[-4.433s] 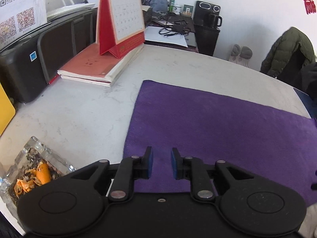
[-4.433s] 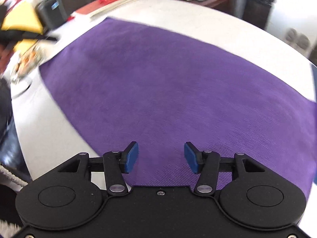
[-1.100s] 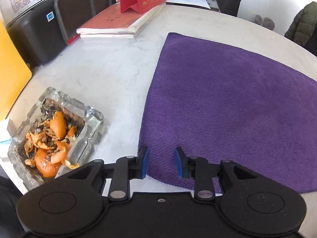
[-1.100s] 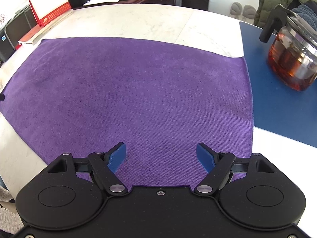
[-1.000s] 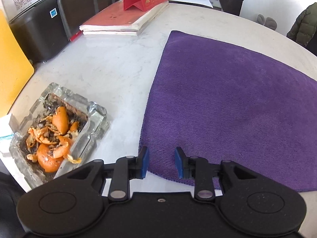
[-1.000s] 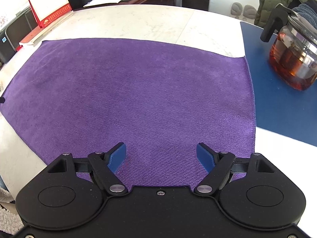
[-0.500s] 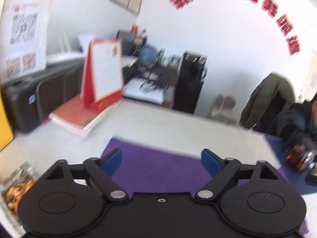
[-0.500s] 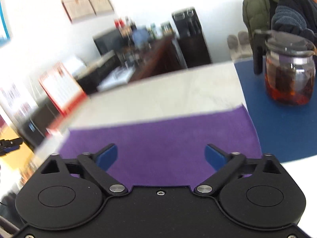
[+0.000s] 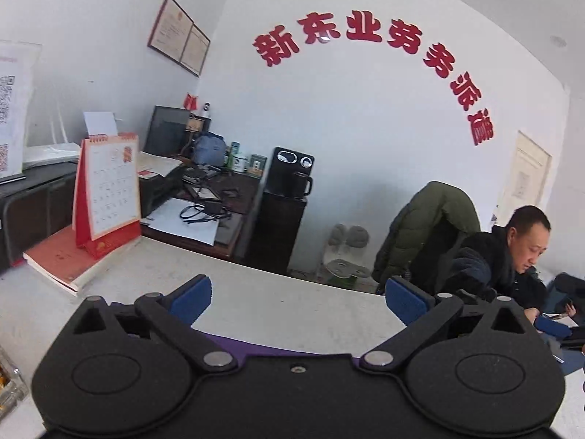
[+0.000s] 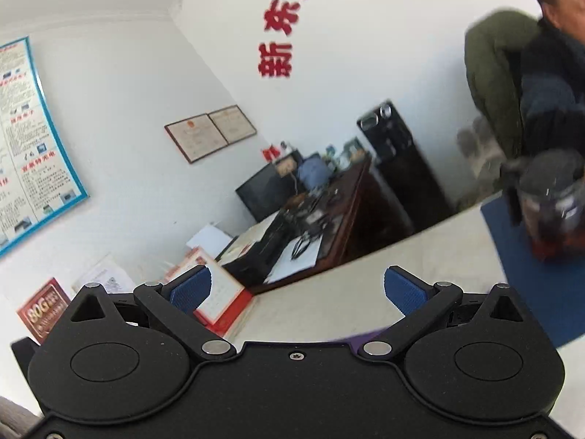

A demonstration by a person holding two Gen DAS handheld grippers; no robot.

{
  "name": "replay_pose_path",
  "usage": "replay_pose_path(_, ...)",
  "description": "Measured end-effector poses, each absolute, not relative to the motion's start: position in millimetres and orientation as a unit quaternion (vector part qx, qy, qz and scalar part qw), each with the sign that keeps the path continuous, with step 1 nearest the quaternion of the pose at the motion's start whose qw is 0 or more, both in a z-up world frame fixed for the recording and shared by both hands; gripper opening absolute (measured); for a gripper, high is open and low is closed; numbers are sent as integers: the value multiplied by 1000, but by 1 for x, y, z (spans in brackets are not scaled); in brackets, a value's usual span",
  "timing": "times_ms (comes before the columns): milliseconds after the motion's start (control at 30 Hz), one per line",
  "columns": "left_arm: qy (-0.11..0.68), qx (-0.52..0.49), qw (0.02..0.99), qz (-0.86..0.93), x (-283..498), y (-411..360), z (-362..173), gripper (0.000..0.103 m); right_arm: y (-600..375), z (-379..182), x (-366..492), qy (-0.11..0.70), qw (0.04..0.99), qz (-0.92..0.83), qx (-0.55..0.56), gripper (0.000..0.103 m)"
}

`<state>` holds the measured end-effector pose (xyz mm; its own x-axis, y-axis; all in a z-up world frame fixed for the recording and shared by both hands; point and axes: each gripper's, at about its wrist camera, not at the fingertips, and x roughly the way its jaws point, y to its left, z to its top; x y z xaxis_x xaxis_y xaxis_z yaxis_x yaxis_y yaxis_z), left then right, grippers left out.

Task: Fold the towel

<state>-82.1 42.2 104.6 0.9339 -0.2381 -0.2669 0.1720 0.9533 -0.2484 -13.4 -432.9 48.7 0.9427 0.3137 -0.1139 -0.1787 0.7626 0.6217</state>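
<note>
Left gripper [image 9: 298, 298] is raised and pointing almost level across the white table [image 9: 292, 303], its jaws spread wide after just opening further, nothing between the blue pads [image 9: 192, 298]. The purple towel [image 9: 256, 347] lies flat on the table below the gripper; only a thin strip shows just above the gripper body, so the fold state cannot be told from here.

Taking the towel as landmark, left to right in the left wrist view: a glass ashtray edge [image 9: 9, 387] at the far left, near side of the table. A red book [image 9: 62, 259] lies beyond the towel to the left, with a red desk calendar [image 9: 109, 190] standing upright on it. Behind the table, past the towel, a dark wooden desk [image 9: 219, 205] with papers and cables, then a black water dispenser [image 9: 285, 201] with a black mug on it. To the right of the towel a person in a dark jacket [image 9: 490, 267] sits at the table, a green coat [image 9: 427, 226] behind.

Right gripper [image 10: 296, 291] is also raised, tilted, jaws as wide apart, empty. This view is blurred. A sliver of towel shows at the gripper's right linkage. Right of that lies a blue mat [image 10: 530, 274] with a glass teapot [image 10: 552, 212] of dark tea standing on it.
</note>
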Motion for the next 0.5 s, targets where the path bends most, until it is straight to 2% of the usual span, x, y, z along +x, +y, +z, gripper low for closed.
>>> replay_pose_path(67,150,-108,978,-96,-81,35,103,102,-439,54,-26,44,937,129,321,103)
replay_pose_path(200,177,-101,975,-93,-76,25,100,102,-465,45,-3,39,903,171,392,103)
replay_pose_path(300,207,-102,971,-65,-72,24,95,102,-471,36,12,55,902,163,397,103)
replay_pose_path(400,259,-115,959,-25,-67,32,83,102,-466,32,20,76,935,129,321,103)
replay_pose_path(500,297,-136,944,34,-67,48,72,102,-459,23,36,135,954,97,252,103)
